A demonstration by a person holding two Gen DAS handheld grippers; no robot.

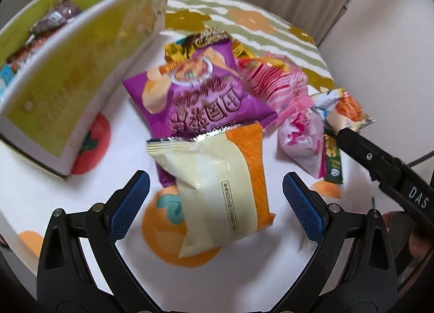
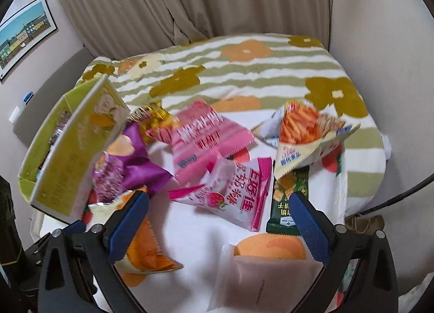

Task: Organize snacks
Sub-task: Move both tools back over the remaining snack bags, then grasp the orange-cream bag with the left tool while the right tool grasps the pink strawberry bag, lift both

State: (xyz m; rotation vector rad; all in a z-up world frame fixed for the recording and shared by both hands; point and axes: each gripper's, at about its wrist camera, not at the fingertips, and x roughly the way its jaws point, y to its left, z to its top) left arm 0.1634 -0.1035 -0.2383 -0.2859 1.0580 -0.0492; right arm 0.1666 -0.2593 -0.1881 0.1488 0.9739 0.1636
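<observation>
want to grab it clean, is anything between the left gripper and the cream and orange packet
Nothing visible does. The left gripper is open, and the cream and orange packet lies on the tablecloth between its blue pads, unobstructed. Only the packet's far end overlaps the purple chip bag, which sits beyond it, beside the green box.

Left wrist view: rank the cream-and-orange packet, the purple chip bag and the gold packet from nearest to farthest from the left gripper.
1. Cream-and-orange packet, between the open fingers of the left gripper.
2. Purple chip bag, just behind it, centre.
3. Gold packet, farthest, behind the purple bag's top edge.
</observation>
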